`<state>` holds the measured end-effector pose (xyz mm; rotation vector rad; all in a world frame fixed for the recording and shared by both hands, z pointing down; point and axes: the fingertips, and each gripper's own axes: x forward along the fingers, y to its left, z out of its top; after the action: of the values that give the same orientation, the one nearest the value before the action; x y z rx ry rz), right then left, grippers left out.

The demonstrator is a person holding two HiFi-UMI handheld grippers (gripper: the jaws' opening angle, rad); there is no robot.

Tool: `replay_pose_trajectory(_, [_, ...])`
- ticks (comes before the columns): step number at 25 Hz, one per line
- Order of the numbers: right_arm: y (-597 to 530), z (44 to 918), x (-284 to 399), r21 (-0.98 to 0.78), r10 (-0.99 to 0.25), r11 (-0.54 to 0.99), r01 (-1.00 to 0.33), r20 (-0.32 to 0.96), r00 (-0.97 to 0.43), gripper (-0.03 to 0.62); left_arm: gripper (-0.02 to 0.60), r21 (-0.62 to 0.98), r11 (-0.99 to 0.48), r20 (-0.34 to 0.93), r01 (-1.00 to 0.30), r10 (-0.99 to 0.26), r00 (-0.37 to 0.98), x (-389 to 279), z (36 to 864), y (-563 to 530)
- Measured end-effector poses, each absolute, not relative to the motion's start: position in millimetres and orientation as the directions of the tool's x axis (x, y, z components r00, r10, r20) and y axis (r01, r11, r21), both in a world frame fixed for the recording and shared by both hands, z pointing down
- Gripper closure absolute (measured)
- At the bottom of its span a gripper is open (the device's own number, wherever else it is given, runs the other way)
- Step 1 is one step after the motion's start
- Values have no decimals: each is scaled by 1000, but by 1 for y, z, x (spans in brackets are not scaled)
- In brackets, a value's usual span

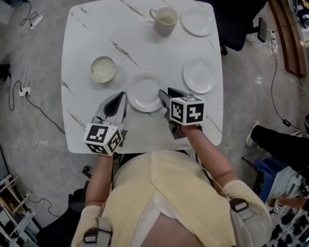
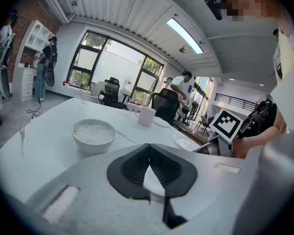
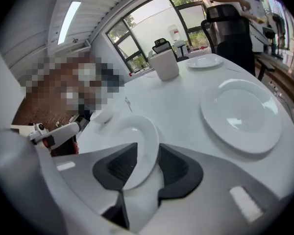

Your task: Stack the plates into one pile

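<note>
- The white marble table (image 1: 92,30) carries three white plates, none of them stacked yet. I'll place everything from the middle plate (image 1: 144,92), which lies flat on the side of the table nearest the person.
- The right gripper (image 1: 166,95) meets the middle plate from its right side, tilted downward. Its jaws stand wide apart with the plate's rim between them. In the right gripper view there is a clear gap between the rim and one pad, so nothing looks squeezed. The other pad sits so close to the rim that I can't swear it is free of it.
- The left gripper (image 1: 119,103) sits just to the left of the middle plate. Its tips point toward the rim and stay apart from it. Its jaws are closed on each other, with nothing between them.
- A second plate (image 1: 199,75) lies flat to the right of the middle plate and a little beyond it, apart from it.
- A third plate (image 1: 196,22) lies well beyond the middle plate and off to the right.
- A mug (image 1: 166,20) stands upright well beyond the middle plate, almost straight ahead of it.
- A bowl (image 1: 103,69) holding something white and grainy stands to the left of the middle plate and slightly beyond it, near but not touching.
</note>
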<state>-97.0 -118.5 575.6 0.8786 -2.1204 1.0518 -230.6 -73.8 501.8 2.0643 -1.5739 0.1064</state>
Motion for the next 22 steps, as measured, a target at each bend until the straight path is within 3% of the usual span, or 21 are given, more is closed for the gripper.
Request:
replay_pose_trajectory(11, [-120,578,-95,-329,-367,447,-831,780,-506,499,584,412,-214,352,-886,-859,372,-245,506,-73])
replay_pose_trajectory(22, [-111,542,-92,-569,-422,270,-777,655,-626,562,586,411,-206,350,-888,-864,362,-267,507,-72])
